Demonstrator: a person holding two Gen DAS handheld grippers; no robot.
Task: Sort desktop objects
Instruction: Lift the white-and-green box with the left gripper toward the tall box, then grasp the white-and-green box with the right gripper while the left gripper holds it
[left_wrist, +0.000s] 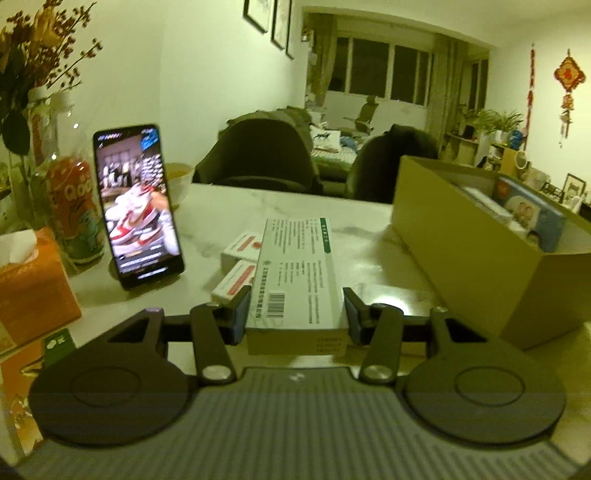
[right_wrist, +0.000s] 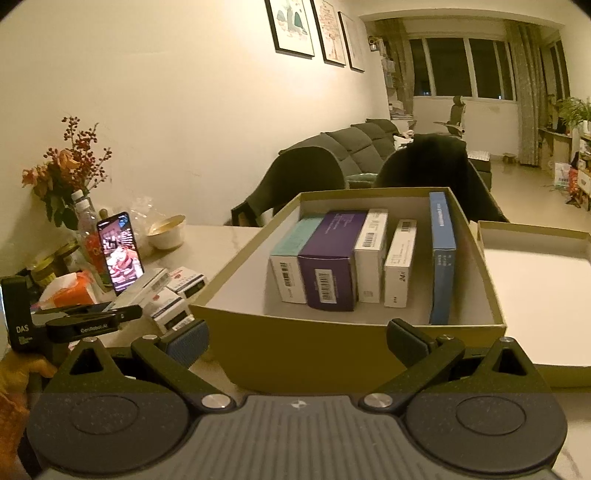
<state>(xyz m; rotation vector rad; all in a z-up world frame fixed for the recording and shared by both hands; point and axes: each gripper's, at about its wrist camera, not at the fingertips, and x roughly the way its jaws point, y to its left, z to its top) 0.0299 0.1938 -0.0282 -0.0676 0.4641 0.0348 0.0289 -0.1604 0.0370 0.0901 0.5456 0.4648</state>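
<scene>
**White carton pinched over the marble table**

While warm lamplight fills a living room with framed prints, dark chairs and curtained windows at the upper right of the frame, a pale marble-patterned table (left_wrist: 207, 206) carries the clutter. At the left wrist view's left stand a lit phone (left_wrist: 138, 203) propped upright, an orange tissue box (left_wrist: 33, 284) and a vase of dried flowers (left_wrist: 33, 44).

Low in the frame's centre, the left gripper (left_wrist: 297, 315) has its jaws pressed against the two long sides of a white carton (left_wrist: 295, 273), a long flat cardboard box with a green stripe, fine print and a barcode. Two smaller red-and-white boxes (left_wrist: 240, 258) lie on the table just left of it.

Right of these sits an open cardboard box (right_wrist: 332, 350), tan outside and white inside. In the right wrist view it holds packets standing on edge: teal, purple, two white and a tall blue one. Its lid (right_wrist: 535, 288) lies upturned at the right edge. The right gripper (right_wrist: 297, 341) hangs before the box's near wall, jaws spread wide around nothing.
</scene>
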